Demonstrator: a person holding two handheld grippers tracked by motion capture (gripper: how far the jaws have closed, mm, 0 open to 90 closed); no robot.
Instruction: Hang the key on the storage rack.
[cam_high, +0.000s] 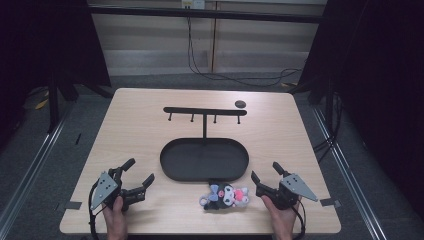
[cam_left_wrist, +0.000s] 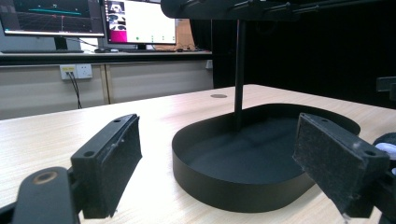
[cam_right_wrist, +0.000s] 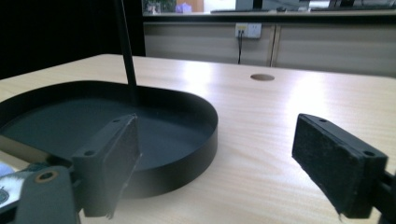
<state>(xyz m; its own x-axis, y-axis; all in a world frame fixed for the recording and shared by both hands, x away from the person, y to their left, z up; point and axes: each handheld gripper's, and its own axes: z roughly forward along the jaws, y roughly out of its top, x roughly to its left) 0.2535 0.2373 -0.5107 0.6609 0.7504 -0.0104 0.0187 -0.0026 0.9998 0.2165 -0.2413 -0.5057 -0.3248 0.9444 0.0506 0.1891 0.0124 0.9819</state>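
Lying just left of right hand-held gripper (cam_high: 264, 177), plush keychain (cam_high: 226, 196), jaws apart

a small plush keychain toy (cam_high: 226, 196) lies on its side on the pale wooden table, close to the near edge and just in front of the black oval tray (cam_high: 172, 170) of the hook stand. it has a black head with a face patch, a lilac bow or ears on its left part and a pink-red piece on its right end, with a light ring at the lower left. its long axis runs roughly left to right. it touches neither gripper and sits nearer the right one; whether it touches the tray's rim cannot be told.
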